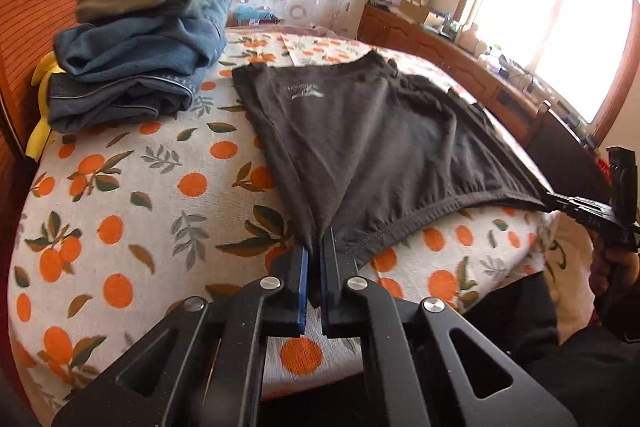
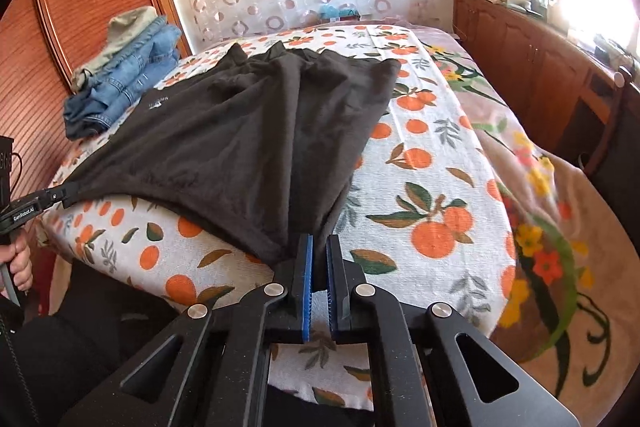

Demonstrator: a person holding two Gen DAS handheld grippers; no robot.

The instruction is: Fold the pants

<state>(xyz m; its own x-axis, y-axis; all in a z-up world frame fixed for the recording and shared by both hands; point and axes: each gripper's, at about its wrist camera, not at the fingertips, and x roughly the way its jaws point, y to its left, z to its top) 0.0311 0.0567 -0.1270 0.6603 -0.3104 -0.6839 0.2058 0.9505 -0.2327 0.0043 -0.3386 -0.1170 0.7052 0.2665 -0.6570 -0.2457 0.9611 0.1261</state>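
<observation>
On the orange-print bed [image 2: 420, 187], dark pants [image 2: 248, 143], wrinkled, pinched by both tongs.

Black left gripper [image 1: 316, 247], blue pads, silver screws, black right gripper [image 2: 319, 247]

One dark pants [image 1: 360, 131]; two hand-held grippers [image 1: 316, 251].
</observation>
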